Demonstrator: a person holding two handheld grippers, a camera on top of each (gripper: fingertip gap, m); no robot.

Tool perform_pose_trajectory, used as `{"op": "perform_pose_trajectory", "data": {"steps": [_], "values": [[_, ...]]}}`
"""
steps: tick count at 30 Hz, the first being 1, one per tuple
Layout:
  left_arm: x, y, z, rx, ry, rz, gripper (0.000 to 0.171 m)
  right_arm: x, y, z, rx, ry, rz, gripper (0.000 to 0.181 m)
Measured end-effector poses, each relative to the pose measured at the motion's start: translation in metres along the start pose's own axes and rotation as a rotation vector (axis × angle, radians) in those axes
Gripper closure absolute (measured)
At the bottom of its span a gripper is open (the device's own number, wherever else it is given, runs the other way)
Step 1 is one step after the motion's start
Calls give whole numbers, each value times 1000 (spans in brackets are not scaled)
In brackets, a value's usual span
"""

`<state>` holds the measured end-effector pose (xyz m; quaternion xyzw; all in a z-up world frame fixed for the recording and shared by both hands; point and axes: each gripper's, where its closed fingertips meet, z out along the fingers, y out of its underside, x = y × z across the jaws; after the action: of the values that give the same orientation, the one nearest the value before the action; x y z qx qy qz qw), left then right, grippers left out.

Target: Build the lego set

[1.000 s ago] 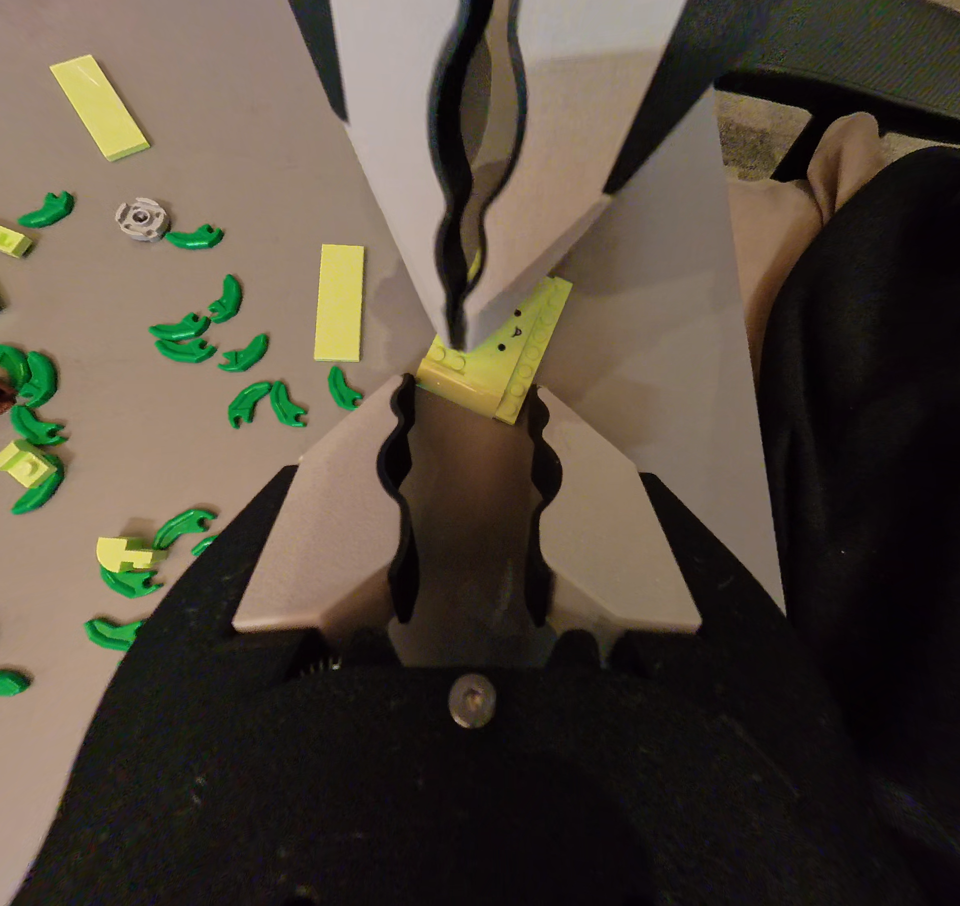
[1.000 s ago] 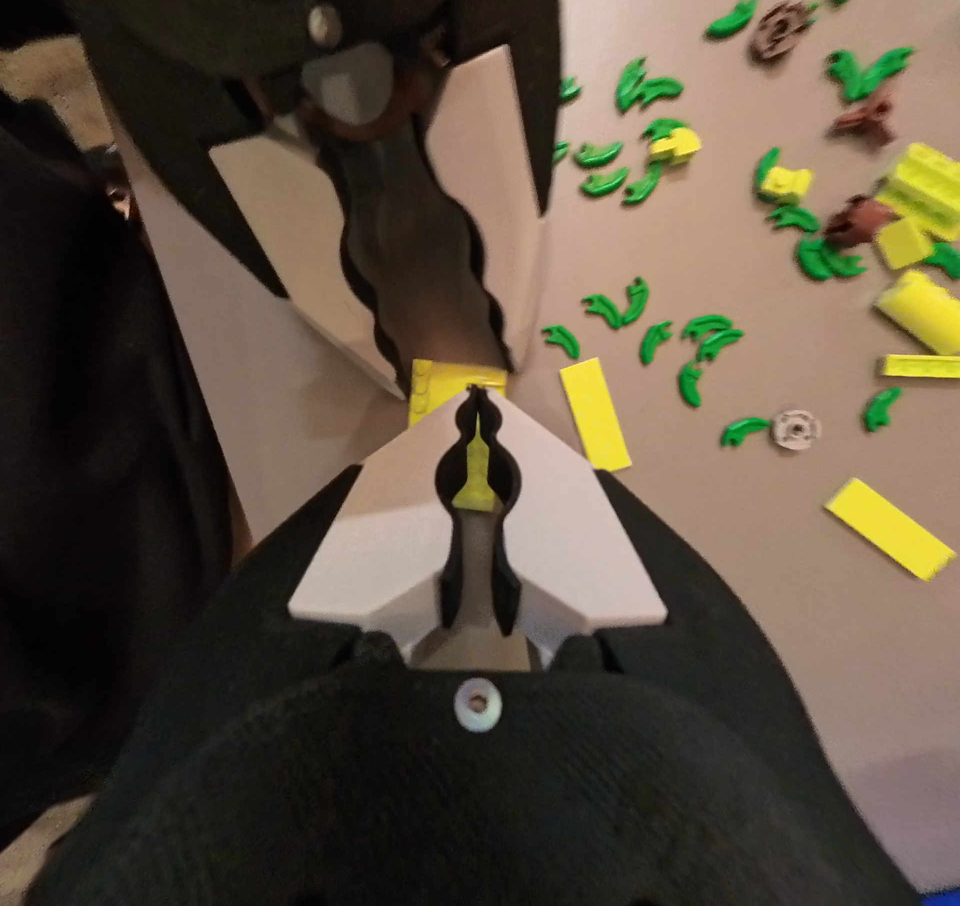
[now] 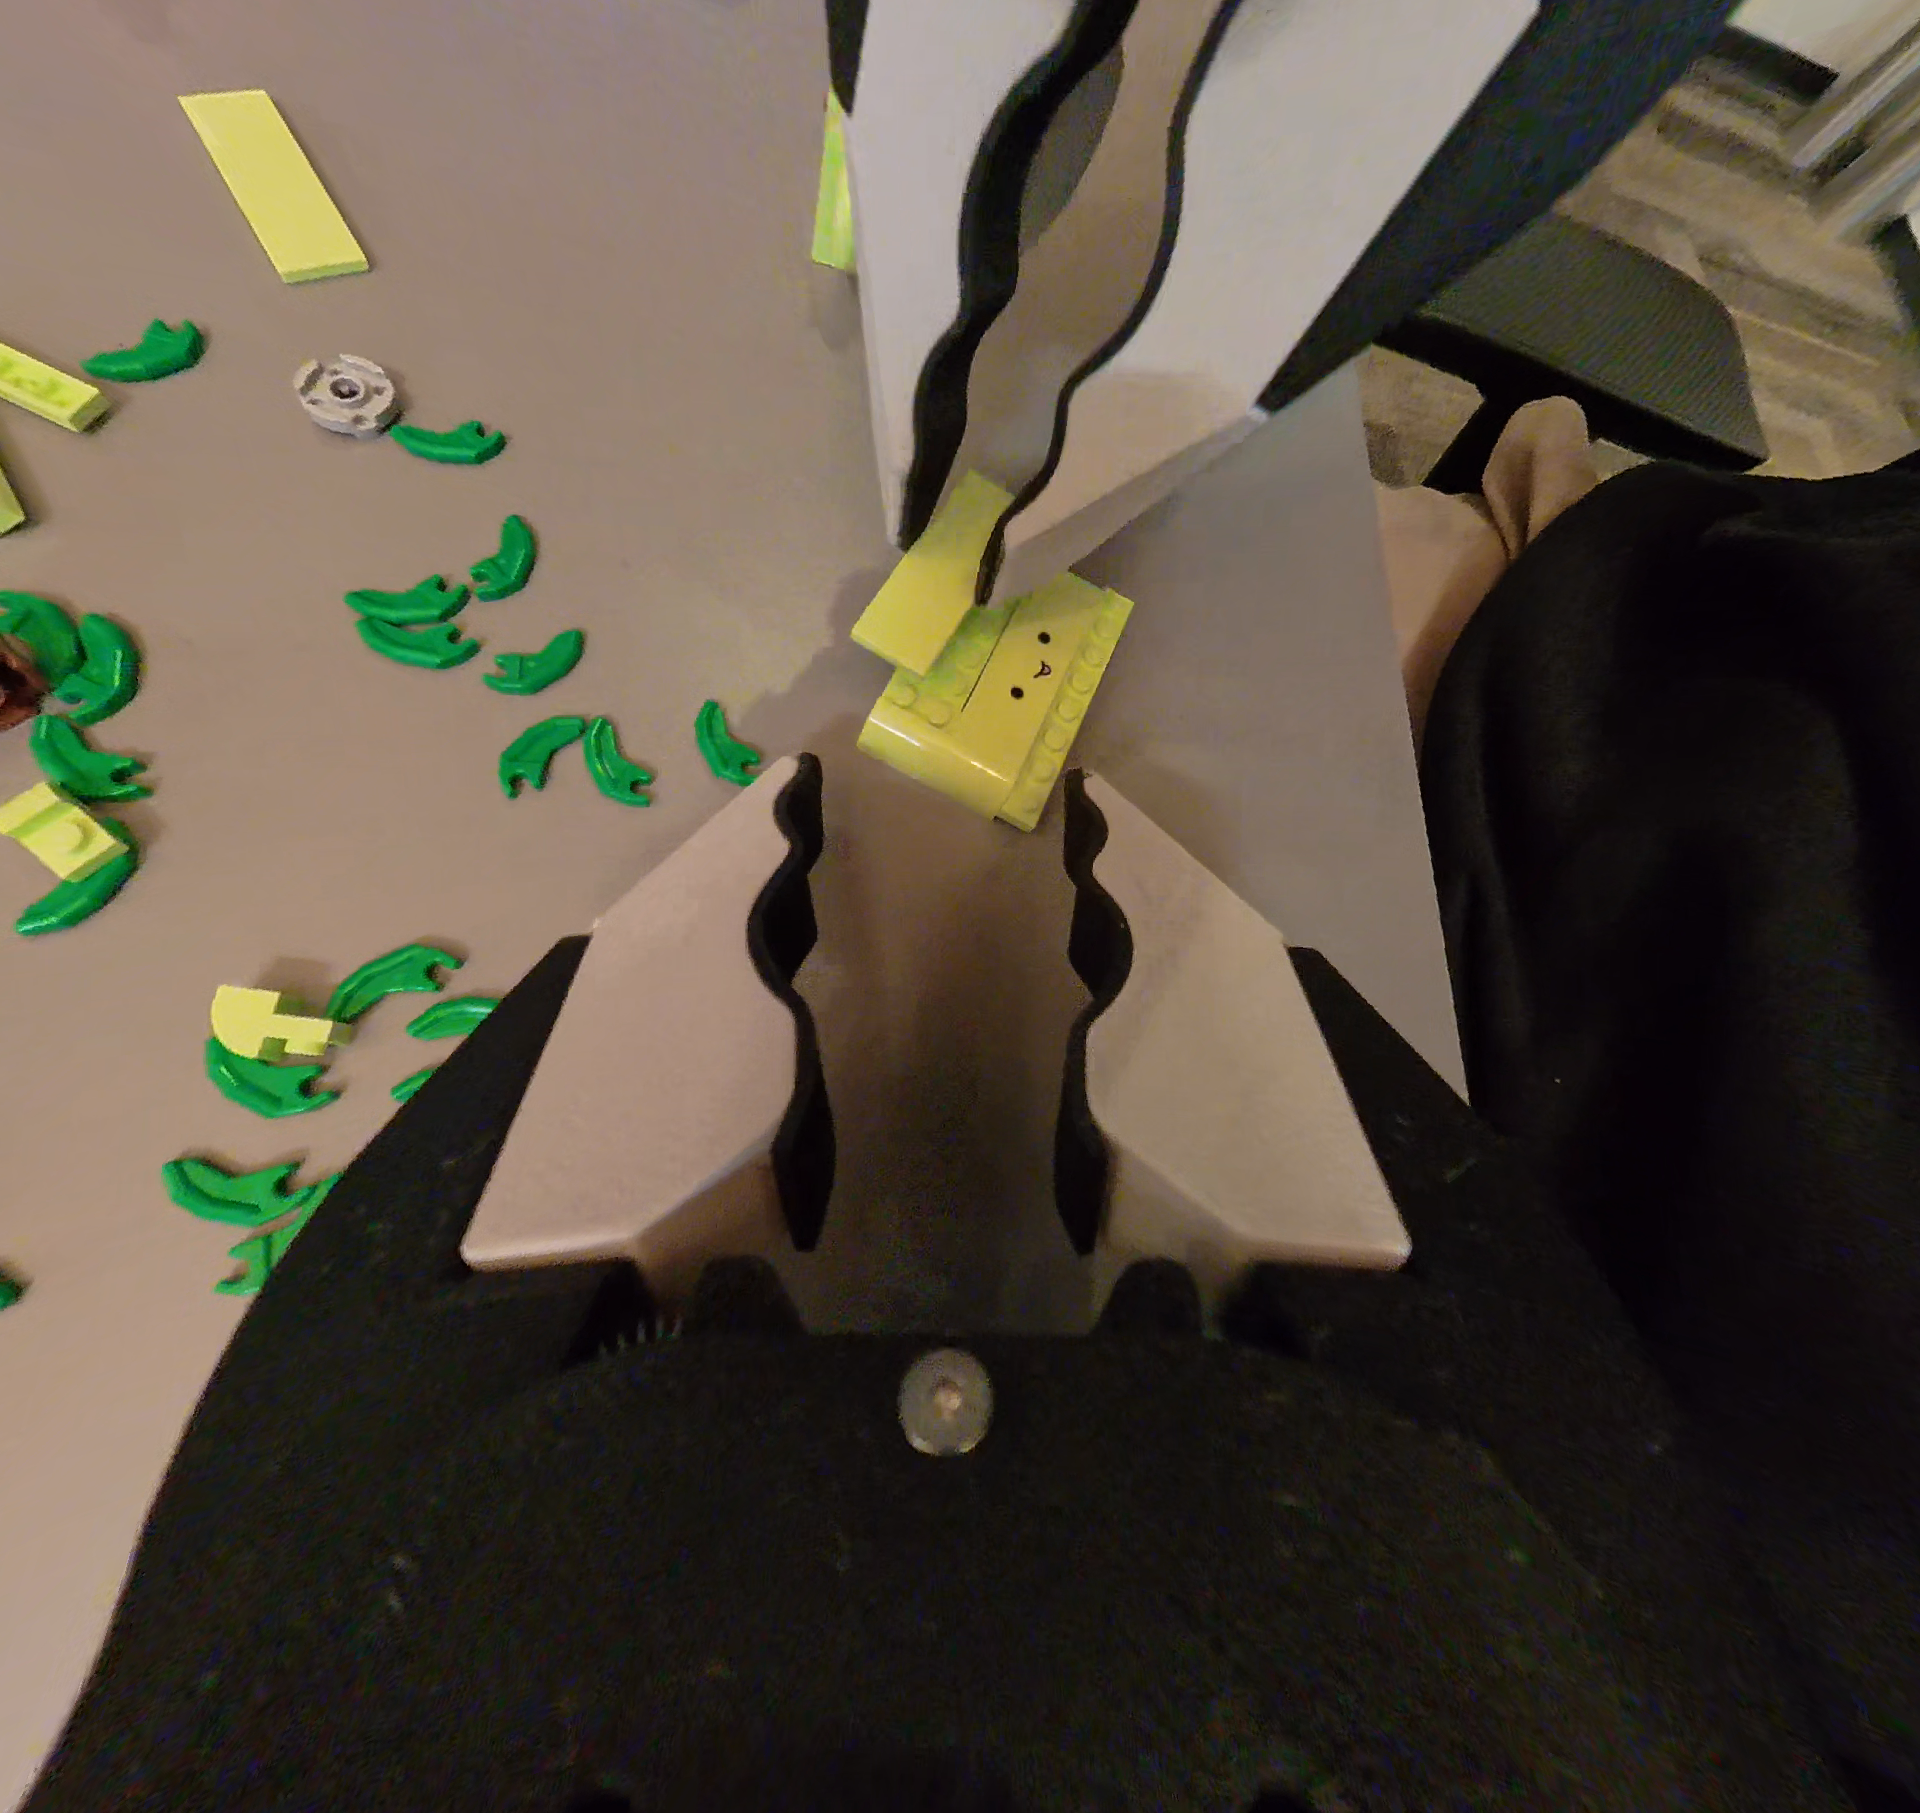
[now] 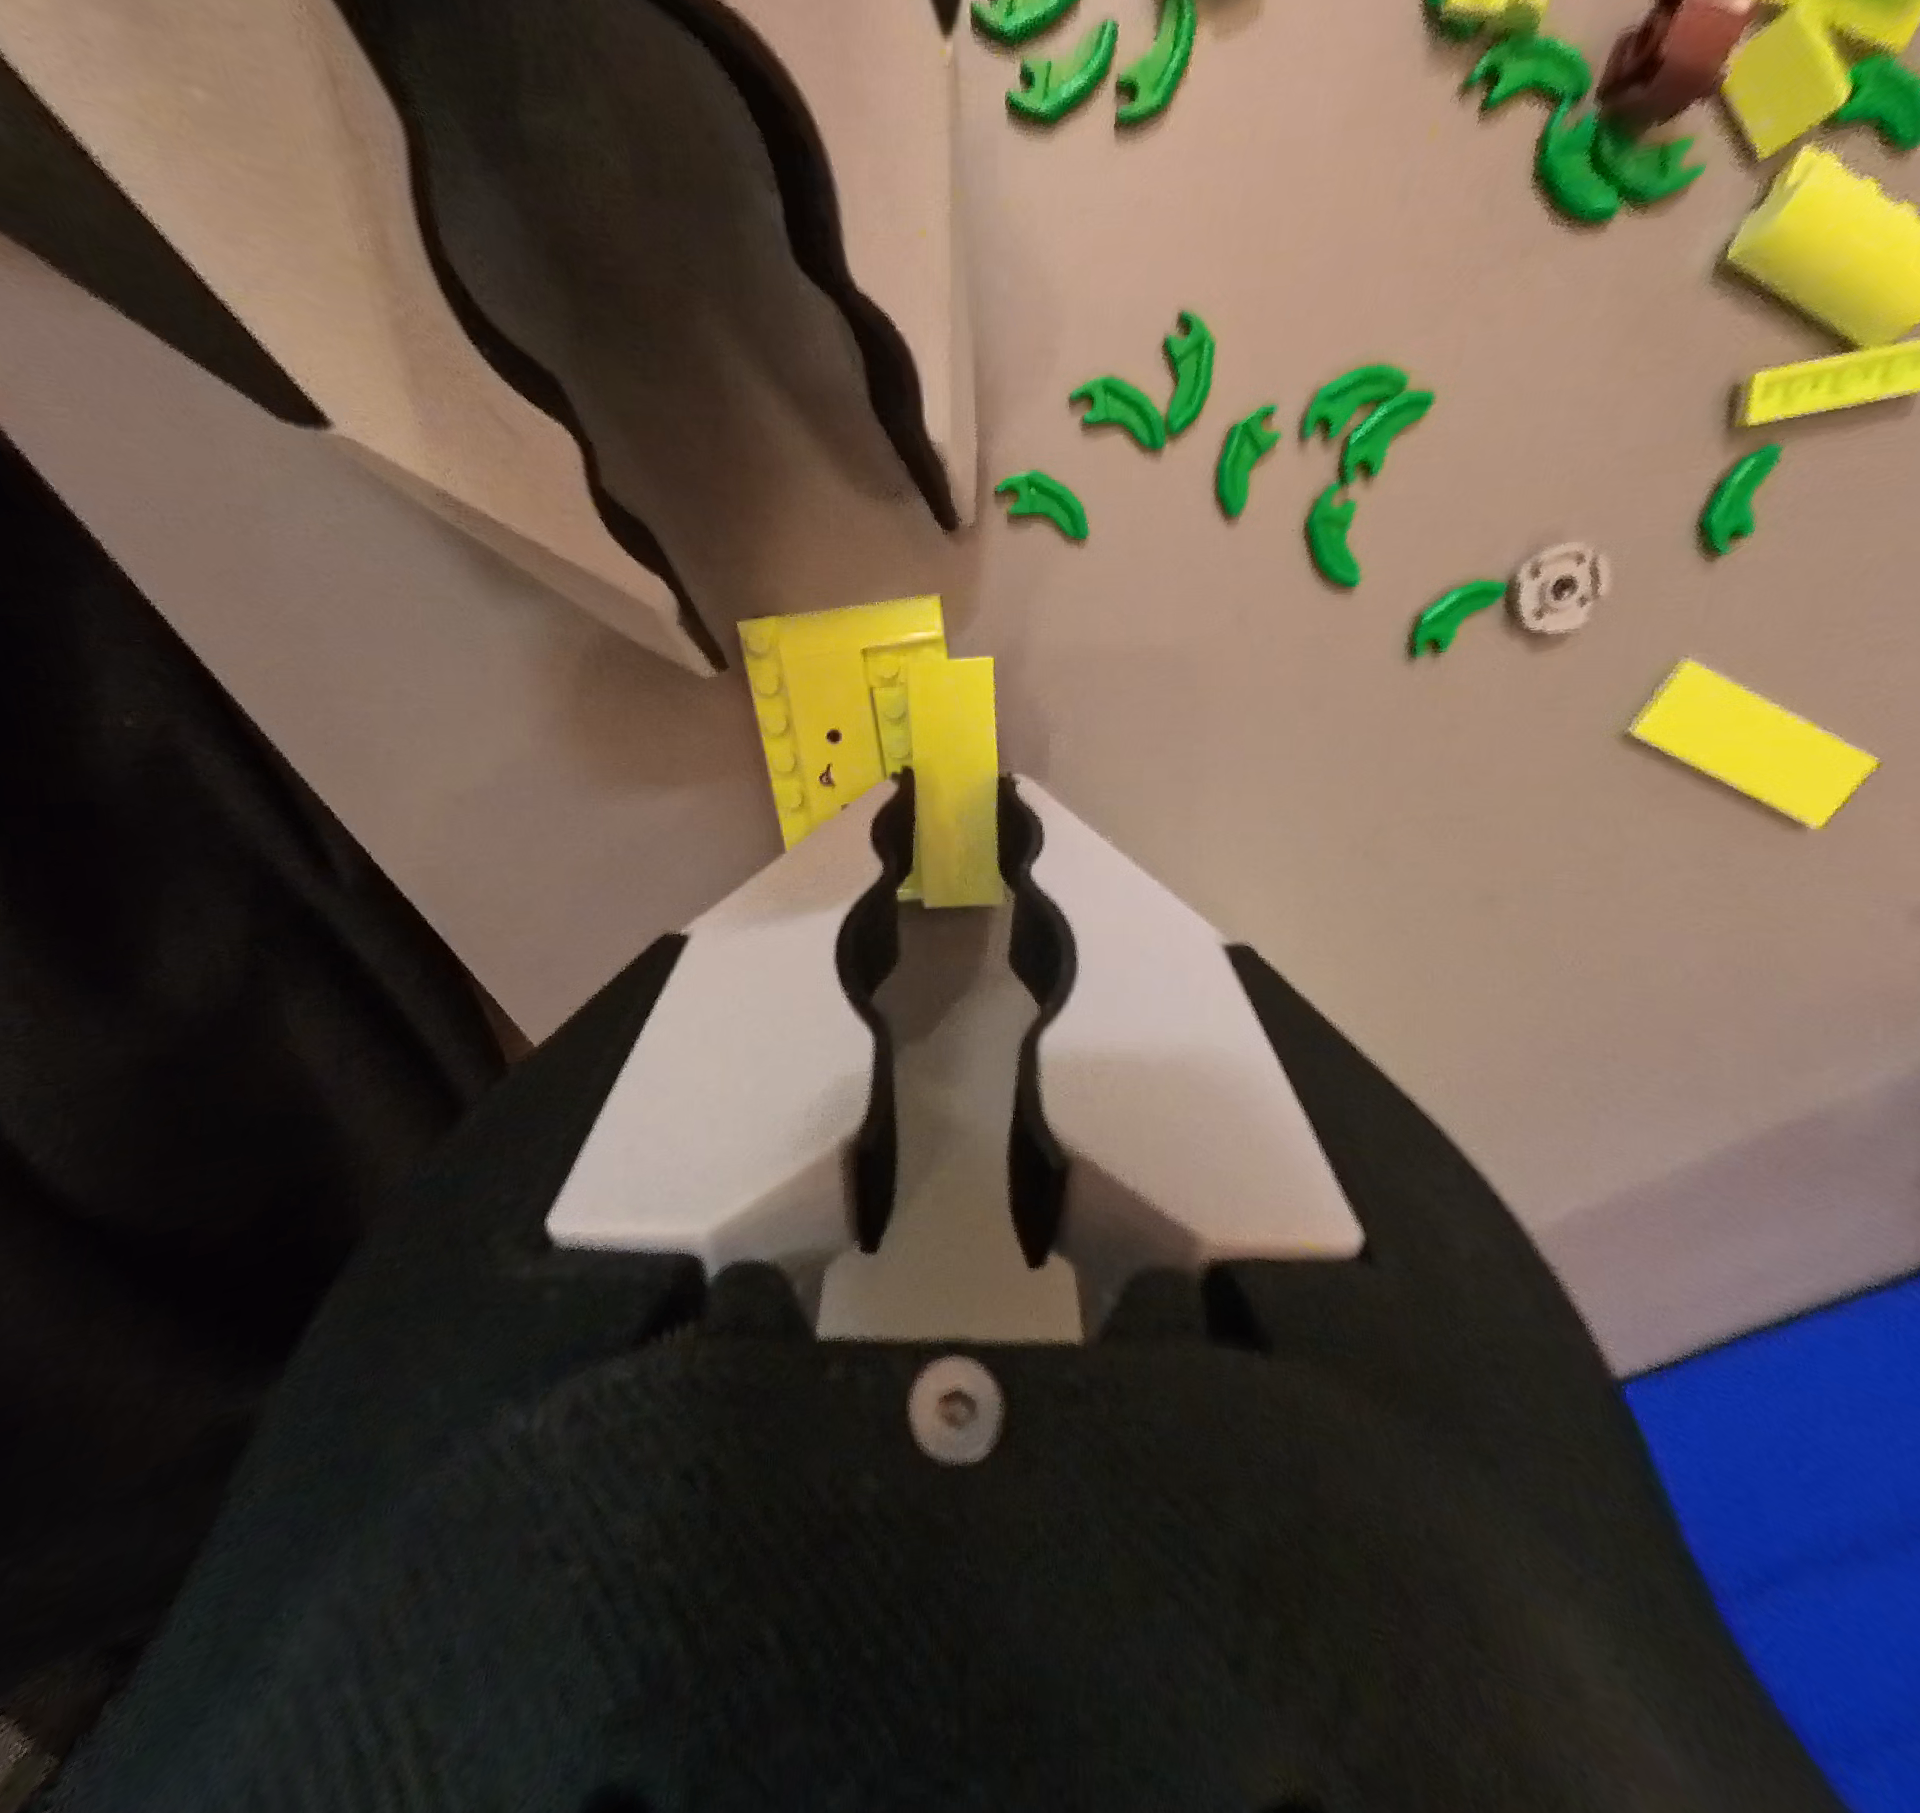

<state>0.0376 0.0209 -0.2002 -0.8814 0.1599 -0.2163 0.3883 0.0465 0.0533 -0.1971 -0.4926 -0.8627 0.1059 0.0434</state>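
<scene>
Seating a smooth lime tile (image 4: 954, 776) onto the studded lime assembly (image 3: 997, 714) is judged to be the step in hand. The tile is seen lying slantwise over one stud row, overhanging the assembly's edge, so it does not appear pressed home.

The right gripper (image 4: 956, 787) is seen with its jaws standing apart around the tile; whether its pads actually pinch the tile cannot be told, since a gap shows on at least one side. The left gripper (image 3: 940, 797) is released, its jaws spread wide and nothing between them; the assembly sits on the grey table (image 3: 582, 236) just beyond its fingertips.

The assembly is made of lime pieces: a smooth central panel printed with a small face, a row of studs along each long side, and a rounded end turned toward the left gripper's tips.

The next move is thought to call for the tile to be squared with the stud row and pushed down, while the assembly is steadied by the left gripper. Green claw-shaped pieces (image 3: 416, 610) are scattered well off to the side of the left gripper's fingers.
</scene>
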Motion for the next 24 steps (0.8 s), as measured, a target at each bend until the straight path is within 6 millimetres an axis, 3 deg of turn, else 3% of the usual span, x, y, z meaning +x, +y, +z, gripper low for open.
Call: {"op": "perform_pose_trajectory", "data": {"steps": [10, 24], "values": [[4, 2, 10, -46, -22, 36, 127, -10, 1, 8, 23, -15, -17, 168], [2, 3, 11, -57, -31, 35, 128, -7, 0, 9, 25, 8, -59, 167]]}}
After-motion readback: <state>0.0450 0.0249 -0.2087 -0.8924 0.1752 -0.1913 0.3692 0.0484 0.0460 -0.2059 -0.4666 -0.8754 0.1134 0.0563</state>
